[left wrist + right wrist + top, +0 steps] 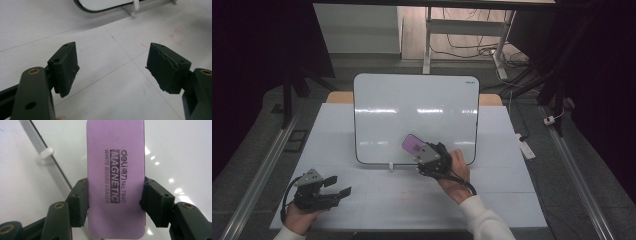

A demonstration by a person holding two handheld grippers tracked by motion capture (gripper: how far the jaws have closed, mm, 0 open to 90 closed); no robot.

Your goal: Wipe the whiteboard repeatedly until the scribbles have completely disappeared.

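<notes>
The right gripper (424,152) pinches a purple eraser (413,144) by its two long sides; in the right gripper view the two black jaws press on the eraser (115,177) from left and right, and the dark printed words "MAGNETIC" and "WHITE BOARD ERASER" run along its face; the eraser sticks out well past the jaws, away from the hand. In the high view the eraser is in front of the lower part of the whiteboard (412,100), a little right of the middle and tilted up to the left; whether it touches the white surface I cannot tell. The whiteboard stands upright on the table (512,200) with a dark rim and rounded corners; a small white foot (390,166) holds its lower edge, and the same kind of foot (46,153) shows beside the rim in the right gripper view. The person's right hand (457,175) comes from the bottom of the high view in a white sleeve (484,220). The left gripper (339,186) is low near the left front corner of the table, well apart from the whiteboard and from the eraser; its jaws are spread wide with nothing between them, and in the left gripper view the bare table top (107,82) shows in the gap; a faint red square mark (178,36) is on the table farther off, and a corner of the whiteboard (100,5) is at the top of that view.
</notes>
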